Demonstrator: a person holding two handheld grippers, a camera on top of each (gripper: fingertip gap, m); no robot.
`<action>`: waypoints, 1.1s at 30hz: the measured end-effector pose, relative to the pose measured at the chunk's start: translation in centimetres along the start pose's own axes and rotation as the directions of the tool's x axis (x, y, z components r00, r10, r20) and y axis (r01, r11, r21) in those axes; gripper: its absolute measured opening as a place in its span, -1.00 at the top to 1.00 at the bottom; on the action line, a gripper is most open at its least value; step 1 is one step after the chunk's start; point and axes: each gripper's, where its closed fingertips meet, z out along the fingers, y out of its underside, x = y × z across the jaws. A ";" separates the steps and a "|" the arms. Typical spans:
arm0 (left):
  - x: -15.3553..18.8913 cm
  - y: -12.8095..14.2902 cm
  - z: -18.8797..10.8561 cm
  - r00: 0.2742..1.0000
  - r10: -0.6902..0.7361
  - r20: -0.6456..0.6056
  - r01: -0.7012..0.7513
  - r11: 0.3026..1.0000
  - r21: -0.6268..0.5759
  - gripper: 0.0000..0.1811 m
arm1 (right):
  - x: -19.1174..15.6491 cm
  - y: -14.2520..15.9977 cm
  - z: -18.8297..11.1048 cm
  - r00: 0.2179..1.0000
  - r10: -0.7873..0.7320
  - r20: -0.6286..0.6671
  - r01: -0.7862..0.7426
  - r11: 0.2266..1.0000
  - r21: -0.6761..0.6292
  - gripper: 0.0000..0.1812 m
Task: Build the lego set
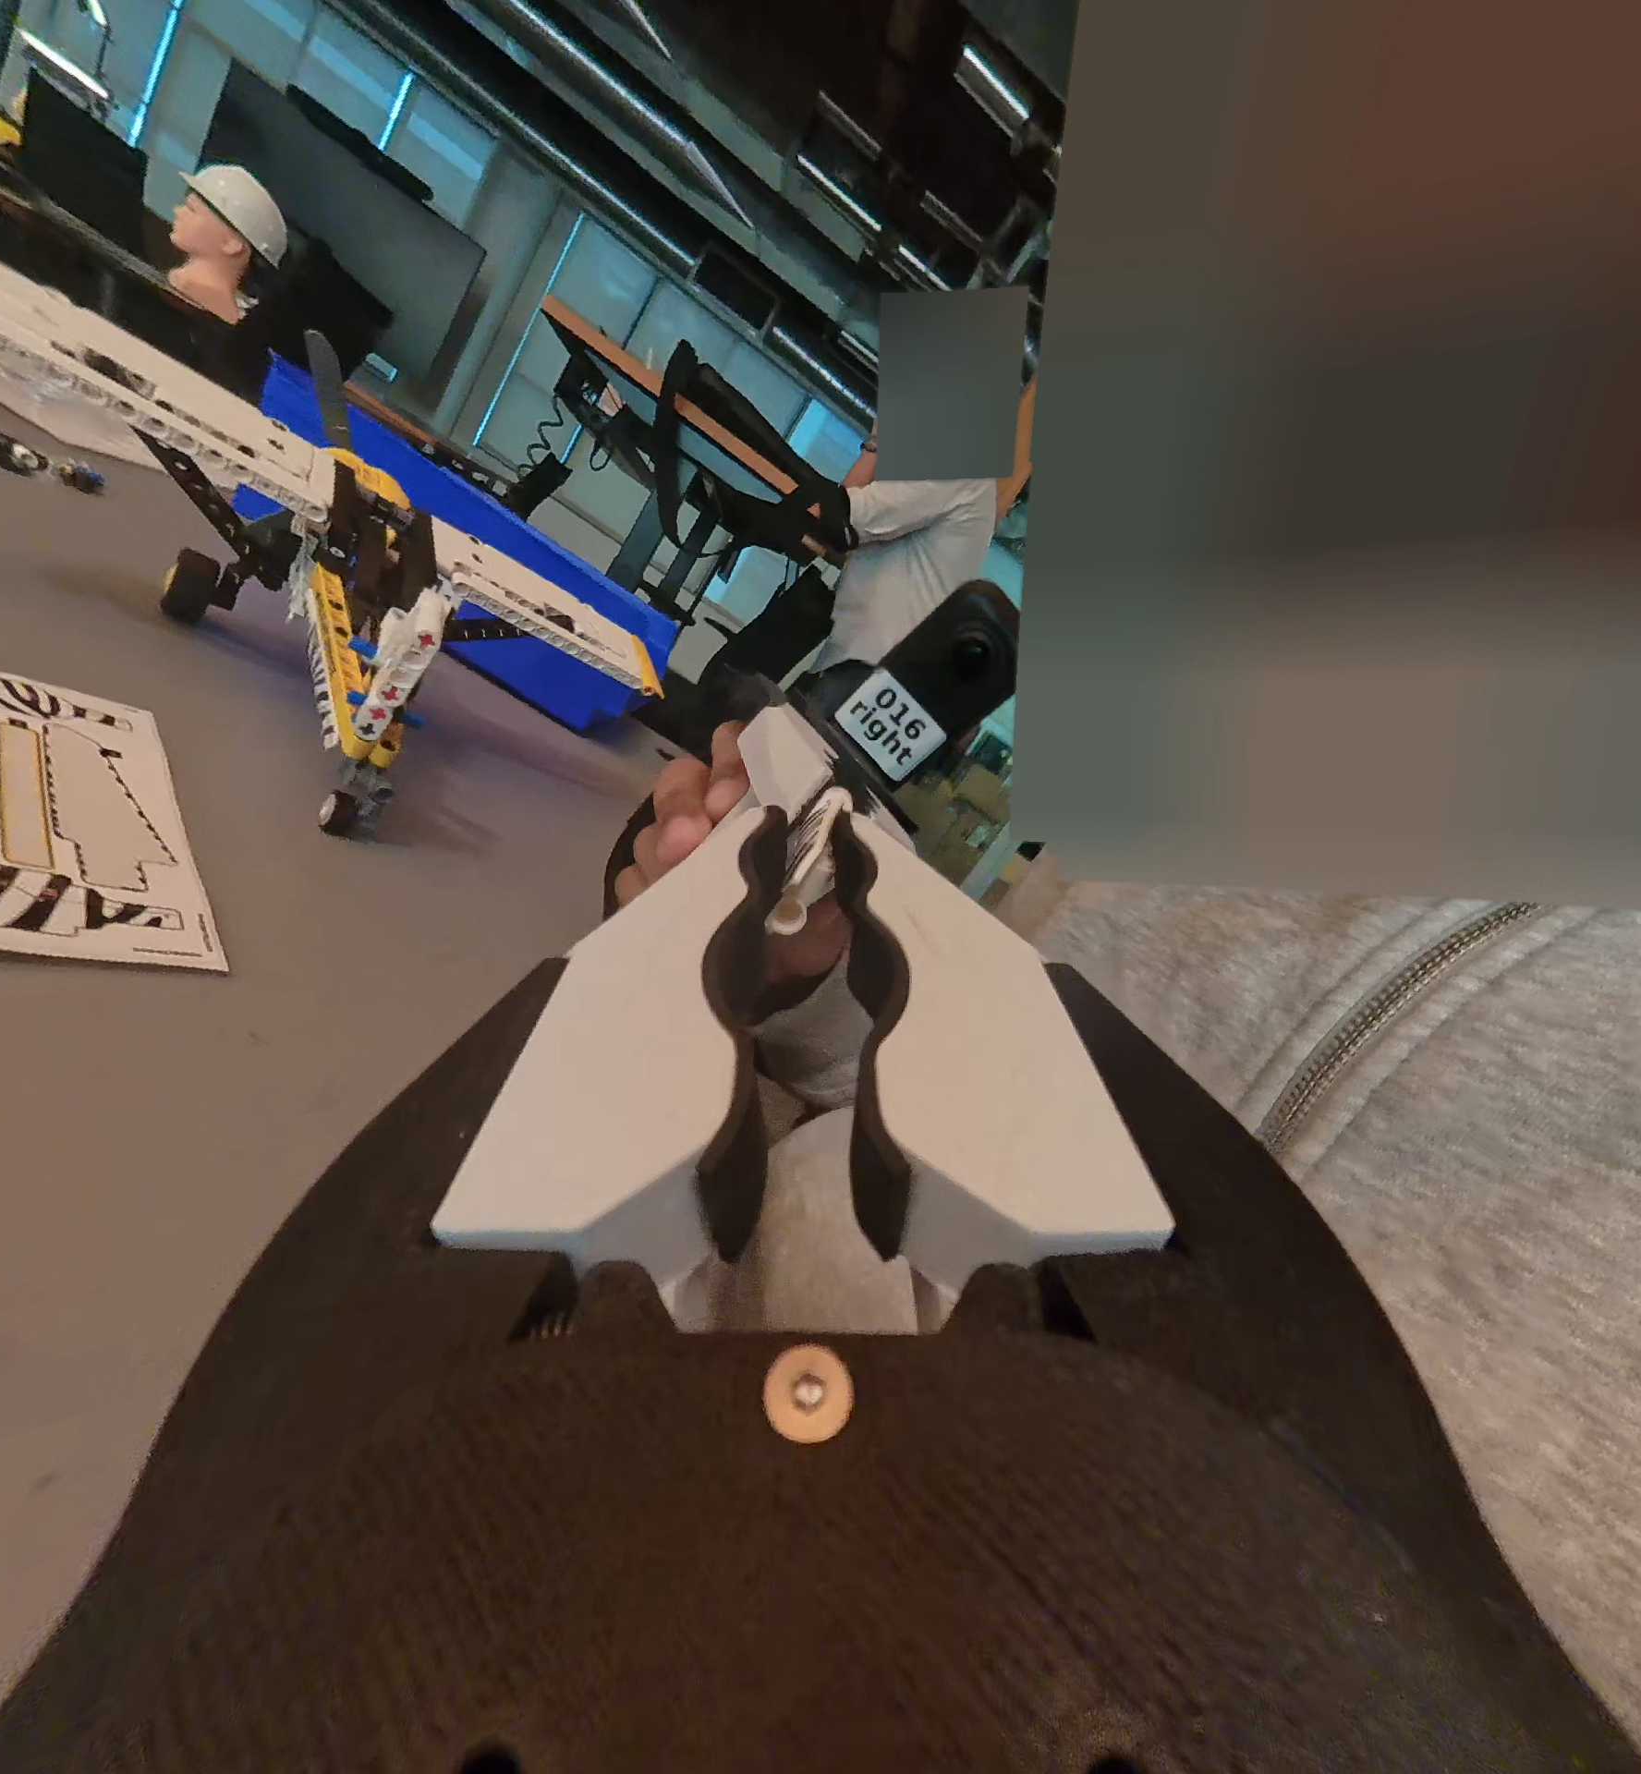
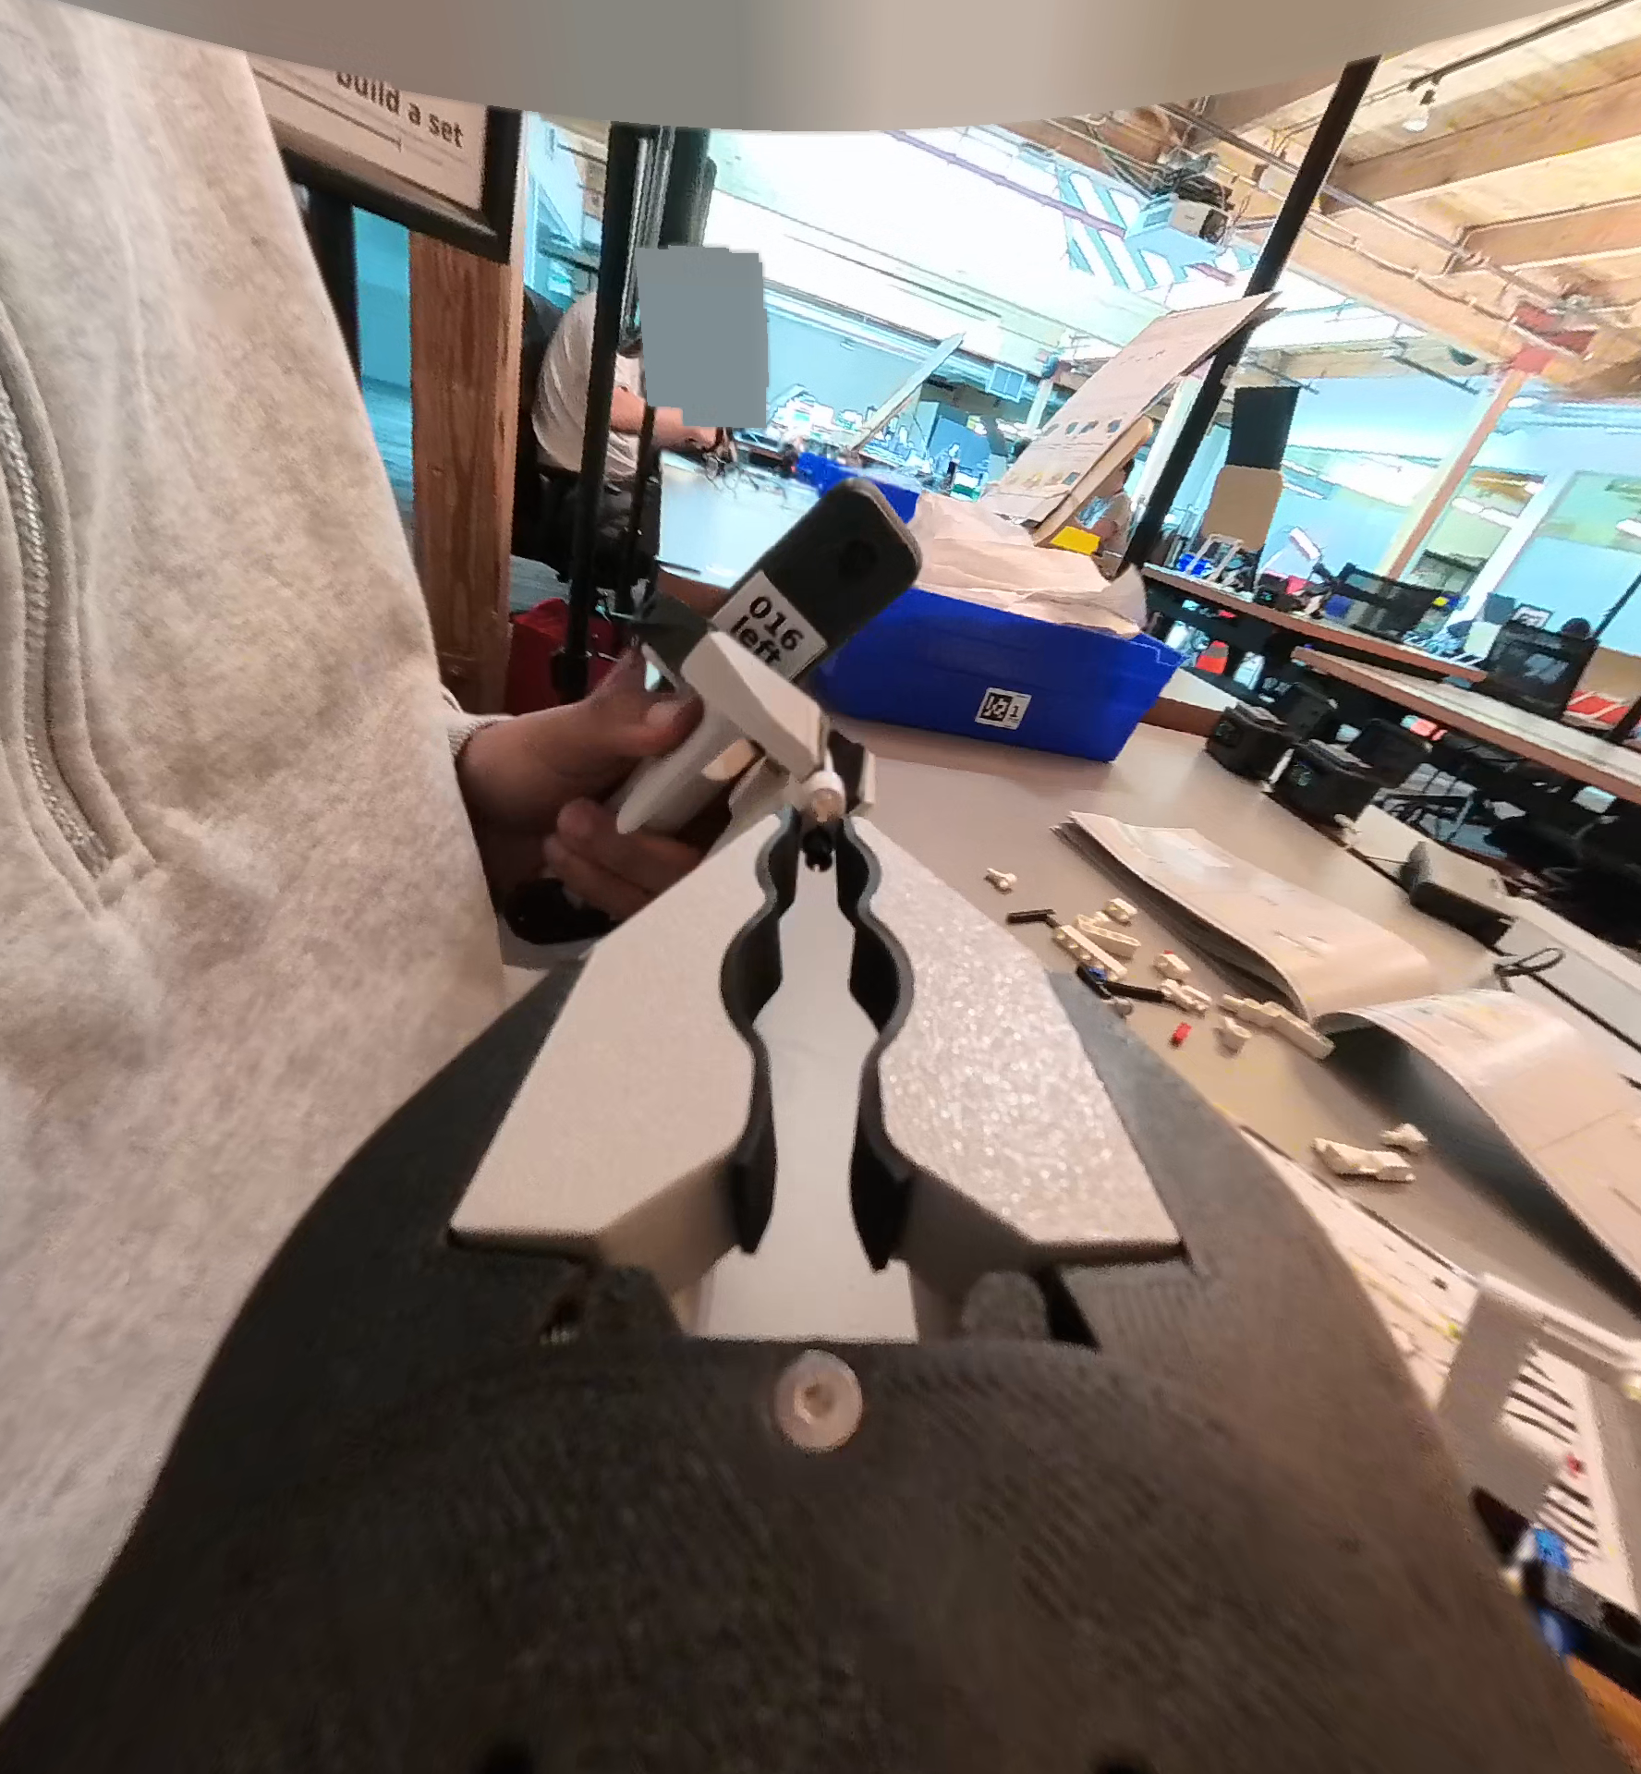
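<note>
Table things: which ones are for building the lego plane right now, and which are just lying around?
For the job: lego plane, white piece in the left gripper, black pin in the right gripper, loose white pieces, instruction booklet, sticker sheet.

Just lying about: blue bin, black boxes, mannequin head with hard hat.
</note>
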 end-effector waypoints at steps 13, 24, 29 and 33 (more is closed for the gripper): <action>-1.9 0.2 -0.2 0.973 -0.219 0.075 0.216 0.976 0.040 0.92 | 0.8 1.7 0.1 0.972 -0.217 -0.085 0.201 0.967 -0.158 0.91; -1.6 -0.1 -0.3 0.980 -0.177 0.094 0.174 0.984 0.038 0.92 | 1.1 1.5 0.4 0.990 -0.107 -0.091 0.098 0.991 -0.096 0.92; -1.4 -0.7 -0.6 0.988 -0.110 0.109 0.106 0.994 0.041 0.92 | 1.5 1.3 0.8 0.985 -0.110 -0.135 0.100 0.992 -0.081 0.93; -1.3 -2.6 -2.1 0.990 -0.108 0.086 0.096 0.987 0.132 0.92 | 2.4 -0.1 0.9 0.987 -0.014 -0.161 0.010 1.000 -0.025 0.97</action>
